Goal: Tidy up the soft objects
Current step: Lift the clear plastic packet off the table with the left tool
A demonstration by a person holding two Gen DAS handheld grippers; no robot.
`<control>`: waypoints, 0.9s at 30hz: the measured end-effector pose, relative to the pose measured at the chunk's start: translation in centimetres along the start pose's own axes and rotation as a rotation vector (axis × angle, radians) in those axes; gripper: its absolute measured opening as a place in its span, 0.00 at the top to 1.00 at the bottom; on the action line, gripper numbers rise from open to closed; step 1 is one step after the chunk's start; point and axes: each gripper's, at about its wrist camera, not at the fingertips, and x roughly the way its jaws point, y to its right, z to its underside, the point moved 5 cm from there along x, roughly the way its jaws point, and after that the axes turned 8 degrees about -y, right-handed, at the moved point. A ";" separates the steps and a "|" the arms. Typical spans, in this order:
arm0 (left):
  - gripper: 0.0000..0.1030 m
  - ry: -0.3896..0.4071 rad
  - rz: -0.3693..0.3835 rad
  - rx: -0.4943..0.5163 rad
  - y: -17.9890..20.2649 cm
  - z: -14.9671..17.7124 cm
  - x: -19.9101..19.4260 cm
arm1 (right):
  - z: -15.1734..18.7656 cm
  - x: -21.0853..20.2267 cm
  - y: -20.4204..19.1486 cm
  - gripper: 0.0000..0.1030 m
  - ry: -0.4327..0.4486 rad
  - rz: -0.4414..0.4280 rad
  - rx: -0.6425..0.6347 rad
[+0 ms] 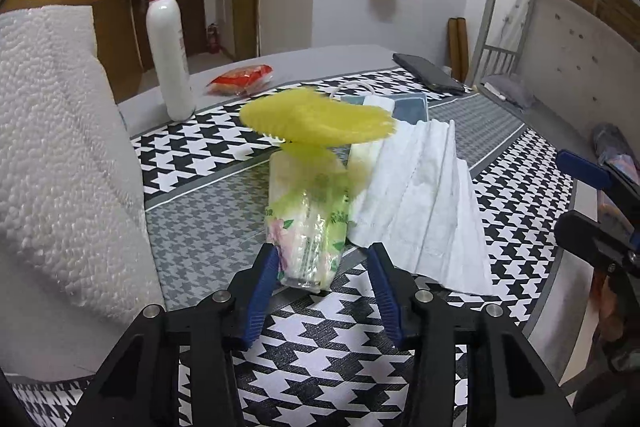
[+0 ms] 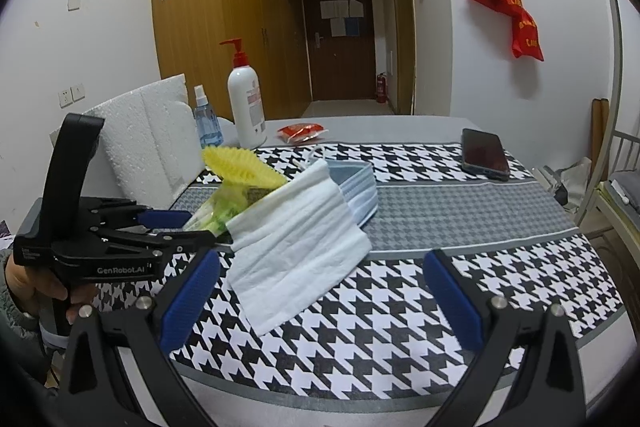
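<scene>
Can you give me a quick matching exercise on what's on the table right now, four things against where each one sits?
Things:
1. tissue pack
2. pump bottle
3. phone
4. white cloth

Places:
A. lying flat near the far right edge of the checked mat
B. between the left gripper's blue fingers
C. standing at the far side, next to the small blue spray bottle
D. draped in the middle, in front of the right gripper

Pairs: 1-B, 2-C, 3-A, 4-D
</scene>
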 end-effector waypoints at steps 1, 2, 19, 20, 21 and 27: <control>0.53 0.002 0.000 0.005 0.1 0.0 0.0 | 0.0 0.1 0.0 0.00 -0.001 0.000 -0.001; 0.53 0.004 -0.003 0.009 0.1 -0.1 -0.1 | 0.0 0.2 -0.1 0.00 -0.004 0.000 0.000; 0.35 0.048 -0.043 -0.024 -0.5 -1.5 -0.1 | -0.2 1.5 -0.9 0.00 -0.027 -0.007 -0.013; 0.35 0.049 -0.041 -0.029 -0.6 -1.6 -0.1 | -0.2 1.6 -0.9 0.00 -0.030 -0.007 -0.011; 0.38 0.052 -0.043 -0.029 -0.6 -1.6 0.0 | -0.2 1.6 -0.8 0.00 -0.031 -0.009 -0.009; 0.66 0.018 -0.015 -0.049 -1.0 -1.5 0.9 | -0.2 1.7 -0.8 0.00 -0.034 -0.019 -0.009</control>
